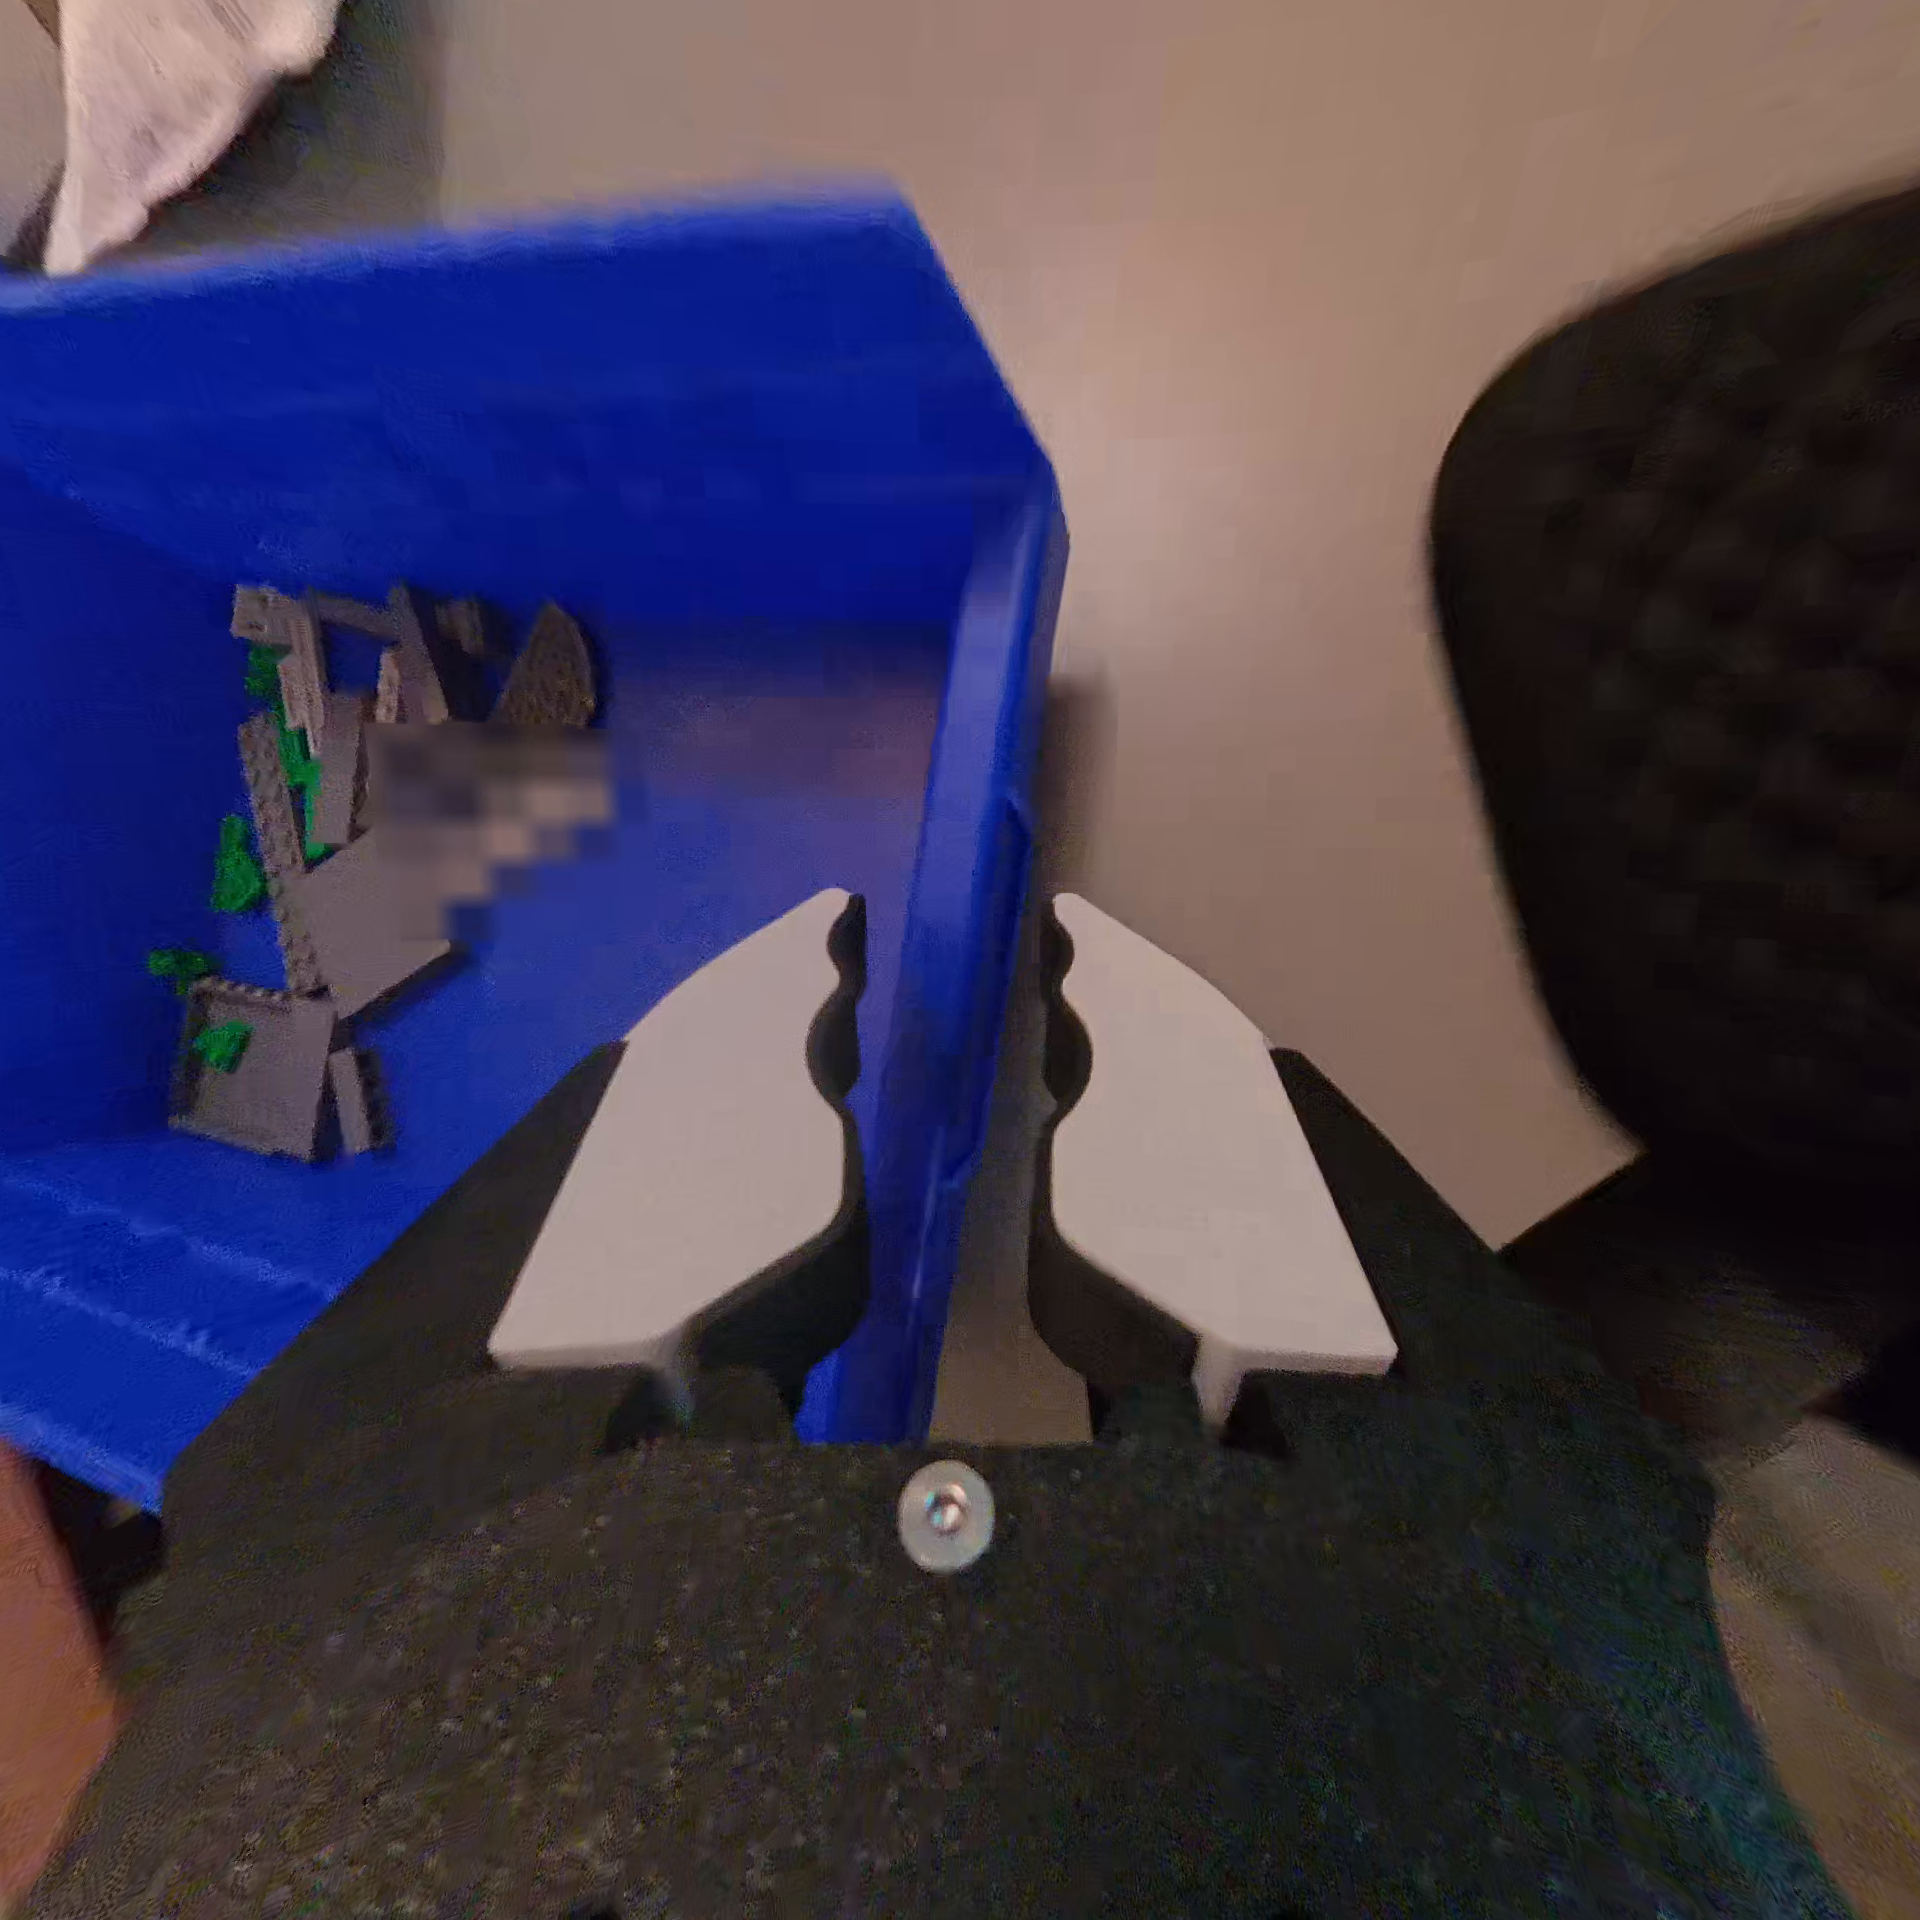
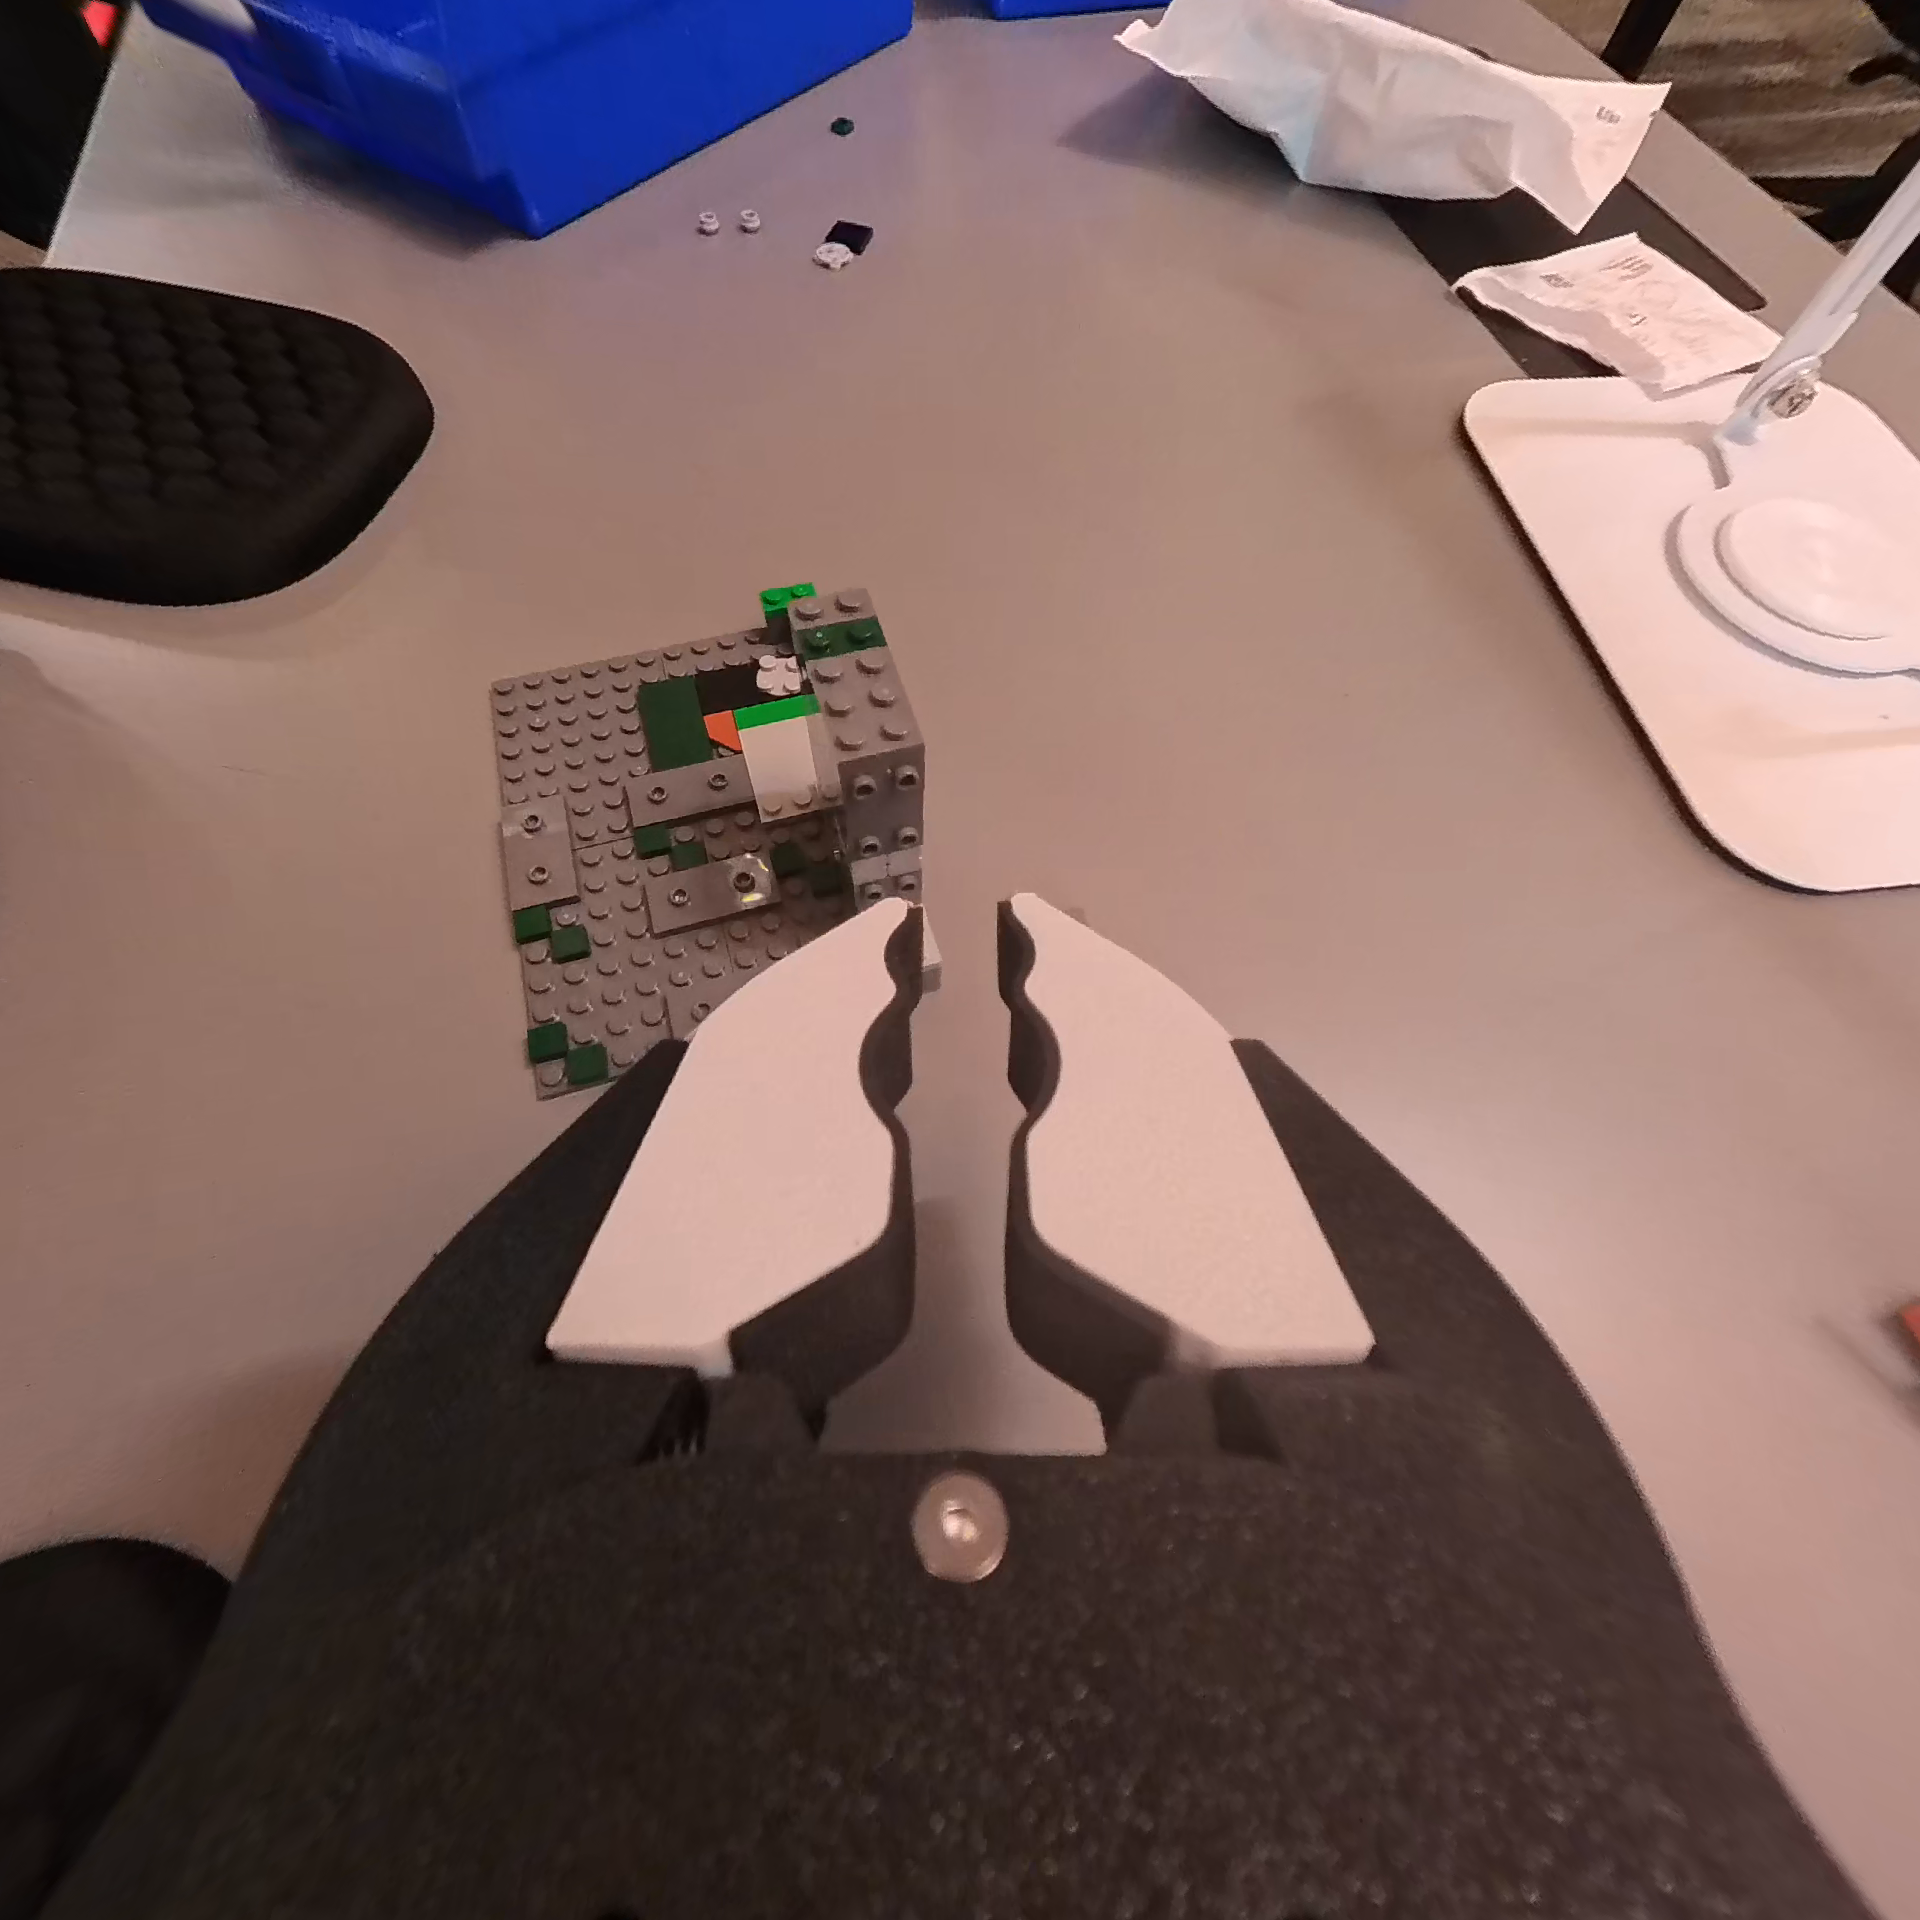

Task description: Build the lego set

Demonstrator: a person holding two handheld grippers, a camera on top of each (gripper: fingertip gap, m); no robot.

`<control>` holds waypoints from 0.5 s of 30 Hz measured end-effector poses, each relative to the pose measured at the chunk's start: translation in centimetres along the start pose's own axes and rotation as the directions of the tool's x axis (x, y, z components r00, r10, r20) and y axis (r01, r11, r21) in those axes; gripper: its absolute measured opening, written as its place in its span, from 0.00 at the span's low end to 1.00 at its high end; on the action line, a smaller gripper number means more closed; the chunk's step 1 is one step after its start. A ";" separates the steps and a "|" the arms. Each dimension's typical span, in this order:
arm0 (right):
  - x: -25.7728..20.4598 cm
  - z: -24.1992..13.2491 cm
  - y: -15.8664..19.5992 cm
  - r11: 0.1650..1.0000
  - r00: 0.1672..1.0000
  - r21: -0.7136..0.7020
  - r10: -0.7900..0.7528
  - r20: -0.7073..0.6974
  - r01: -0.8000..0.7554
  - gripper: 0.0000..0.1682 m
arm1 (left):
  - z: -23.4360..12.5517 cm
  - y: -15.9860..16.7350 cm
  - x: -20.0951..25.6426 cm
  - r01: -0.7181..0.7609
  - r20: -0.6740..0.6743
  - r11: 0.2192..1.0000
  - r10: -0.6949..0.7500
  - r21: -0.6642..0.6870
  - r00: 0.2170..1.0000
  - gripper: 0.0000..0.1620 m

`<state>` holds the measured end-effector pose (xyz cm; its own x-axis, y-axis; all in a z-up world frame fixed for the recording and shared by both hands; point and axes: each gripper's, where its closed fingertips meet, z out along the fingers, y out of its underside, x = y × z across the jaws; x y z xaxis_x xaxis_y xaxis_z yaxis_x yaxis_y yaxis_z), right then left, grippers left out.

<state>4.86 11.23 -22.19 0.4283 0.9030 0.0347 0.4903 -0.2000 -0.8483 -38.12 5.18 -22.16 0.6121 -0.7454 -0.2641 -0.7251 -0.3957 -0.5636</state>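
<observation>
My left gripper (image 1: 951, 914) is shut on the right side wall of a blue bin (image 1: 520, 416) and holds it tilted. Several grey and green lego pieces (image 1: 301, 883) lie bunched inside against its left side. The bin also shows at the far left of the right wrist view (image 2: 582, 83). The partly built lego set (image 2: 707, 821), a grey studded baseplate with green tiles and a grey block at its right corner, sits on the grey table. My right gripper (image 2: 961, 914) hovers just in front of its near right corner, jaws slightly apart with nothing between them.
A black padded rest (image 2: 177, 436) lies left of the build and shows blurred at the right of the left wrist view (image 1: 1714, 727). Small loose pieces (image 2: 847, 244) lie near the bin. A white lamp base (image 2: 1766, 644) and crumpled plastic bags (image 2: 1403, 104) sit at the right. My right fingertips sit around 45 cm from my left ones.
</observation>
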 end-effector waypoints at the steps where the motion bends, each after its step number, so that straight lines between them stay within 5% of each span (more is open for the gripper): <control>1: 0.0 0.0 0.0 1.000 1.000 0.003 0.001 0.001 -0.001 0.08 | -0.9 -1.1 -0.5 0.053 -0.026 0.997 -0.051 0.057 0.998 0.18; 6: -0.2 0.3 -0.2 1.000 1.000 0.023 -0.005 0.018 0.005 0.08 | -0.4 -2.1 -6.3 0.093 0.055 0.995 -0.091 -0.035 0.994 0.21; 11: -0.6 0.0 -0.3 0.999 0.999 0.036 -0.021 0.027 0.020 0.08 | 3.9 0.5 -9.8 -0.247 -0.100 0.936 0.228 -0.252 0.968 0.21; 15: -0.5 -0.4 -0.3 0.998 1.000 0.061 -0.012 0.024 0.010 0.08 | 6.2 2.8 -11.5 -0.368 -0.267 0.872 0.289 -0.323 0.919 0.19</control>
<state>4.79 10.71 -21.73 0.4043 0.9140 0.0320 0.4477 -0.1672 -0.8784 -45.23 15.97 -25.50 0.2687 -0.9429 -0.1966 -0.9595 -0.2440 -0.1410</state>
